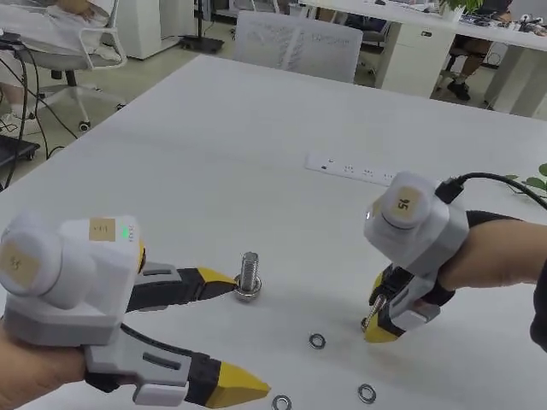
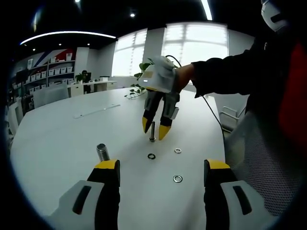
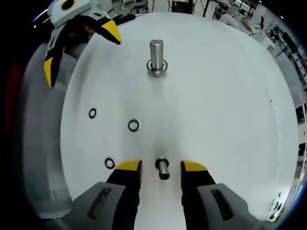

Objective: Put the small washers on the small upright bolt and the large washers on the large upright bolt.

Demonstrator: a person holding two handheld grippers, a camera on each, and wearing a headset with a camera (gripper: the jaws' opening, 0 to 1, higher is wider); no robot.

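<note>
left gripper wide open, nothing in it, upper tip just beside large bolt. right gripper narrow, jaws straddling small bolt, small gap each side. in right gripper view: three loose washers flat on table, 9 to 11 o'clock of small bolt, large bolt at 12.

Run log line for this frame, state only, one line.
left gripper: open, empty, near large bolt | right gripper: open, jaws straddling small bolt | washers: three loose on table
</note>
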